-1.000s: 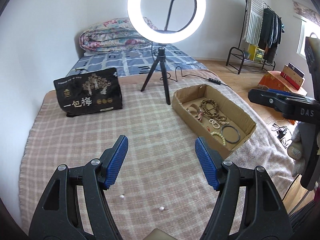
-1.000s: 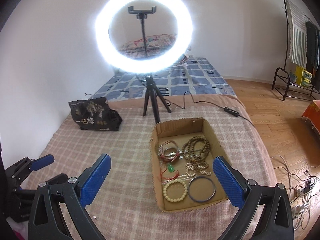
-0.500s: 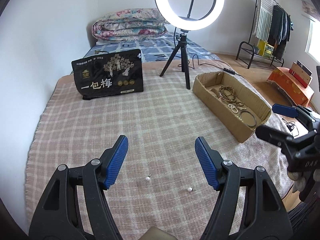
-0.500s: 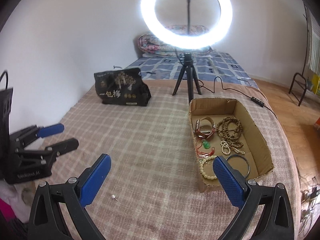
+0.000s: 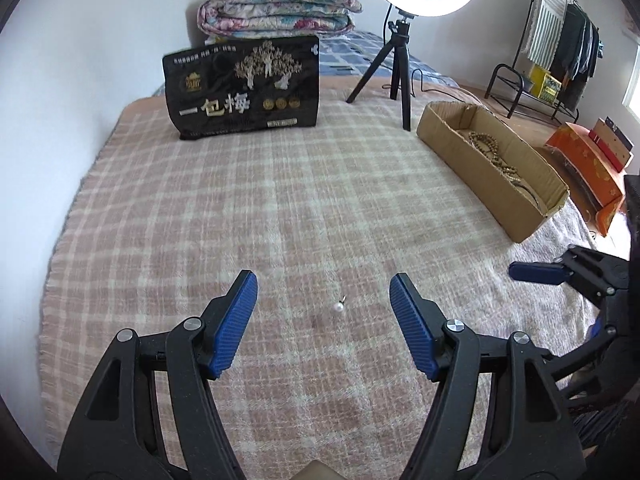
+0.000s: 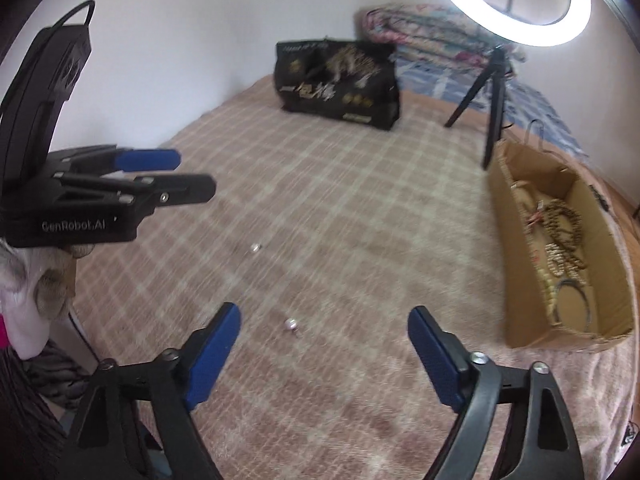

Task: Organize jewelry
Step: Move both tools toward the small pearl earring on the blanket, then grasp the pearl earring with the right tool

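Plainly, the left gripper (image 5: 323, 300) is closing, its ribbed blue pads apart, nothing pinched; a small pearl earring (image 5: 340, 306) lies on the blanket between them, touching neither. The right gripper (image 6: 324, 328) is also closing and empty-handed, with a second earring (image 6: 291, 323) on the blanket between its pads, nearer the left one. The checked pink blanket (image 5: 280, 200) looks soft and fuzzy. At two o'clock sits an open cardboard box (image 5: 516, 216) with wooden bead strings (image 5: 486, 142); at eleven, a glossy black bag (image 5: 244, 88). Only the right wrist view, somewhat blurred, shows both earrings and a dark bangle (image 6: 576, 296) in the box.
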### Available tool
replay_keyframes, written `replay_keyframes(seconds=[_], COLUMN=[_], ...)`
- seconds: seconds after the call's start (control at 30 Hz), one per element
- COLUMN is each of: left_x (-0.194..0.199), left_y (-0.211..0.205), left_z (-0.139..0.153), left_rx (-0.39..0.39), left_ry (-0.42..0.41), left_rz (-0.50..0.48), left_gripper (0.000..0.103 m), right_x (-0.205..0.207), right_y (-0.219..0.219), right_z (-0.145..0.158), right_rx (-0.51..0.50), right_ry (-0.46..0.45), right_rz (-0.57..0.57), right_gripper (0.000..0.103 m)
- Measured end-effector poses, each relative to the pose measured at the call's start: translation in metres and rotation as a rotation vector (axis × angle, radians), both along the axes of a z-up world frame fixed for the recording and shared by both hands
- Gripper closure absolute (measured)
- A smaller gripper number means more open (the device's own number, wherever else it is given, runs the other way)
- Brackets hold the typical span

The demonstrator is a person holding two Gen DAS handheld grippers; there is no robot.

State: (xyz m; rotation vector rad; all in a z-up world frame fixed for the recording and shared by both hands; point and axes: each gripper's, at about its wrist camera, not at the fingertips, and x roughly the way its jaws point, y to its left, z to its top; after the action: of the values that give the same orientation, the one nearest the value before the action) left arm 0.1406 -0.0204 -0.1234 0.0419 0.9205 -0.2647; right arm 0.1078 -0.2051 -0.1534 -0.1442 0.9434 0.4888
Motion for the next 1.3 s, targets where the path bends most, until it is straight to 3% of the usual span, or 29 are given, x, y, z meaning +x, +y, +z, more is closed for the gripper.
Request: replay_keyframes(seconds=[0.1, 0.2, 0.27, 0.47, 1.13, 1.3], left_x=[0.003, 0.003, 0.004, 0.011, 0.028, 0.030], left_y=[0.005, 0.006, 0.003, -0.008, -0.030, -0.032], left_z=[-0.018, -0.031, -0.039, -0.051, -0.073, -0.077], left_rx=[-0.025, -0.029, -0.027, -0.025, 0.026, 0.035], left_ry=[0.068, 0.105, 0.122, 0.146, 0.171, 0.180], left_rz=[-0.005, -0.013, -0.031, -0.066, -0.121, -0.125], left_gripper=[0.053, 0.056, 0.066, 0.075, 0.078, 0.086], right_x=[0.001, 0.002, 0.002, 0.007, 0.024, 0.022], right_y=[0.008, 0.015, 0.018, 0.020, 0.031, 0.034], right_z=[-0.014, -0.026, -0.033, -0.041, -0.053, -0.054], right_rx=[-0.002, -0.011, -0.020, -0.029, -0.029, -0.045], right_ry=[0.039, 0.076, 0.092, 0.113, 0.129, 0.124], right_rz=[0.031, 0.060, 0.077, 0.096, 0.108, 0.124], right_gripper=[0.035, 0.043, 0.048, 0.060, 0.074, 0.075])
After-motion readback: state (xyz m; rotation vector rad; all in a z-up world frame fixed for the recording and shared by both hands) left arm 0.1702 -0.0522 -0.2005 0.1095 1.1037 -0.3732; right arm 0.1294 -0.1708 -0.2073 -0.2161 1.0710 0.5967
